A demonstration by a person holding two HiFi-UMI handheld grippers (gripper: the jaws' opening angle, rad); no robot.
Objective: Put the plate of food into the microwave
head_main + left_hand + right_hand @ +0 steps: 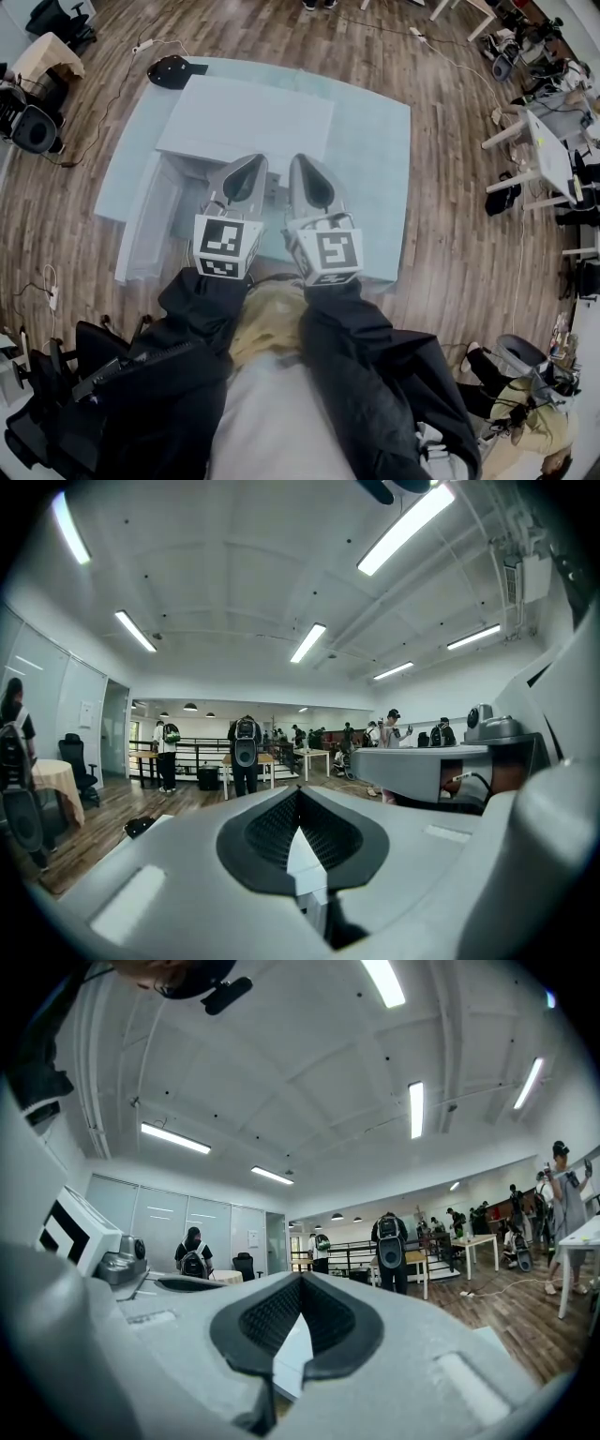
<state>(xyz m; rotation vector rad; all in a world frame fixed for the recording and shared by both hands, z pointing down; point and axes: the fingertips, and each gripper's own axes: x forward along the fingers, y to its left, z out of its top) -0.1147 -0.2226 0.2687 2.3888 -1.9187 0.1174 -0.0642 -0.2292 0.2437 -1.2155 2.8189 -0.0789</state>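
Microwave (246, 117): a white box with a flat, matte top, standing on a pale blue bench (375, 187).
Plate of food: it cannot be made out in any view.
Door side: a white panel (141, 230) juts from the microwave's left front toward the person. It looks like the door swung open, though this cannot be confirmed.
Left hand-held gripper (255, 164): held level just in front of the microwave, with its jaws closed tip to tip and nothing held.
Right hand-held gripper (302, 161): just beside the left one and parallel to it, also before the microwave's front. Its jaws are likewise closed and empty.
Gripper build: smooth grey shells with dark ribbed pads (267, 832) that bow apart behind the meeting tips. Each gripper carries a cube with black-and-white markers (225, 246).
Head view alone: black sleeves (202, 300) behind the cubes, a black object (173, 70) at the bench corner behind the microwave, and wood-plank floor (450, 281) all round.
Gripper views alone: a white surface shows through the hollow between the pads. Beyond the microwave is an open hall with strip ceiling lights (307, 642), a dark railing (202, 752) and people (392, 1251) standing with backpacks.
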